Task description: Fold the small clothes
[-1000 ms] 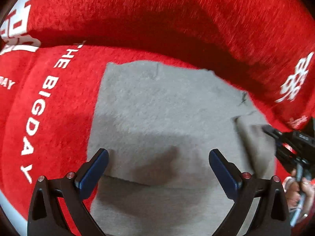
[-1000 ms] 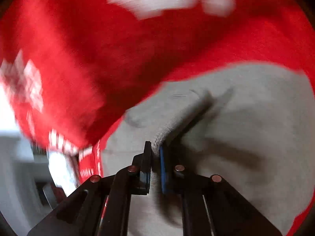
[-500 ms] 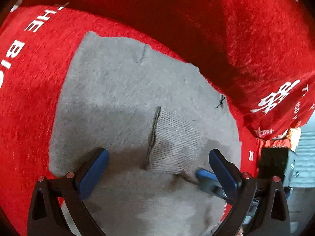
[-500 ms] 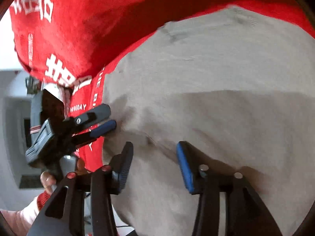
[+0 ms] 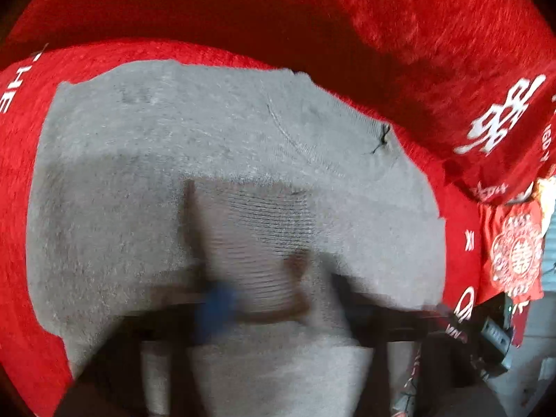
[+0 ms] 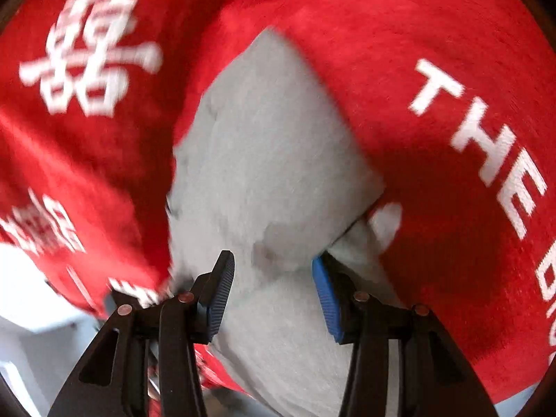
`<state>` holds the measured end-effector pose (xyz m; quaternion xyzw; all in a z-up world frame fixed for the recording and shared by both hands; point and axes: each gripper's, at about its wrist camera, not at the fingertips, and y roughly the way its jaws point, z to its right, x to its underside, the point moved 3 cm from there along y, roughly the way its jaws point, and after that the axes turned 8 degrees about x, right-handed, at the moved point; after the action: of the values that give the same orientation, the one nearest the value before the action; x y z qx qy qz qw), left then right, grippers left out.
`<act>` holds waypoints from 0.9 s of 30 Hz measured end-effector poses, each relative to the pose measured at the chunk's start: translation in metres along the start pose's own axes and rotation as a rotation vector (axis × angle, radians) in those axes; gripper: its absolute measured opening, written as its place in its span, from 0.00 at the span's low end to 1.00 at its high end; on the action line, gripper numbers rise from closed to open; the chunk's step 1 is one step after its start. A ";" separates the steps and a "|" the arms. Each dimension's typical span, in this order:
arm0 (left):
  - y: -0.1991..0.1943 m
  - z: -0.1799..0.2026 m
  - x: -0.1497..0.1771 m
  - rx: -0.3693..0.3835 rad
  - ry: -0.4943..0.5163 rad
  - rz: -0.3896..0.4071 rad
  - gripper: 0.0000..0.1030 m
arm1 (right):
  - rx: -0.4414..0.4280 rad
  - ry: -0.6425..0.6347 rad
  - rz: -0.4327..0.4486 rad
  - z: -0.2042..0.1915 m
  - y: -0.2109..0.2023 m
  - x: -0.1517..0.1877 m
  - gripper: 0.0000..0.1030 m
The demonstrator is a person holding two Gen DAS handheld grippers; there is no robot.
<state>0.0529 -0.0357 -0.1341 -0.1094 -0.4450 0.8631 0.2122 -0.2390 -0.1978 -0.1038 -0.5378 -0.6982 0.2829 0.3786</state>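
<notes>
A grey knit garment (image 5: 208,139) lies spread on a red cloth with white lettering (image 5: 434,41). Its ribbed cuff (image 5: 264,229) is folded onto the body. My left gripper (image 5: 281,305) hangs just over that cuff, heavily blurred. Its jaws are closing with the cuff between them, and the blur hides whether the pads press on it. In the right wrist view the garment (image 6: 271,146) runs away from the camera across the red cloth (image 6: 434,52). My right gripper (image 6: 274,292) stands open low over the grey fabric, pinching nothing.
The red cloth rises into a fold behind the garment. At the right edge of the left wrist view hang a red cloth with a round white emblem (image 5: 517,253) and some dark equipment (image 5: 493,333). Pale floor (image 6: 24,316) shows beyond the cloth's left edge.
My left gripper moved in over the folded cuff, and its wide jaws have narrowed. My right gripper let go of the grey edge, opened, and rolled to a new angle over the garment.
</notes>
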 end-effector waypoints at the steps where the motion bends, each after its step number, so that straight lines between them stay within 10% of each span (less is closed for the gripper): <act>1: -0.003 -0.001 0.000 0.027 -0.016 -0.021 0.14 | -0.009 0.019 0.015 0.002 -0.001 -0.004 0.50; 9: -0.063 -0.019 0.004 0.103 -0.020 0.113 0.14 | 0.031 -0.033 0.026 -0.008 -0.002 -0.013 0.49; 11: -0.056 -0.032 0.009 0.048 -0.025 0.076 0.15 | 0.092 -0.064 0.031 -0.012 0.003 -0.014 0.06; 16: -0.048 -0.037 0.021 -0.009 0.015 0.062 0.15 | 0.159 -0.203 0.118 -0.020 -0.018 -0.023 0.06; 23: -0.068 -0.063 0.019 -0.157 -0.041 0.110 0.26 | 0.077 -0.046 0.076 0.025 -0.018 -0.034 0.08; 27: -0.088 -0.068 0.020 -0.234 -0.005 0.124 0.26 | 0.213 -0.192 0.056 0.007 -0.035 -0.021 0.20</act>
<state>0.0847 0.0676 -0.1018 -0.1587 -0.5357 0.8169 0.1431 -0.2608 -0.2269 -0.0839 -0.4841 -0.6820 0.4161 0.3570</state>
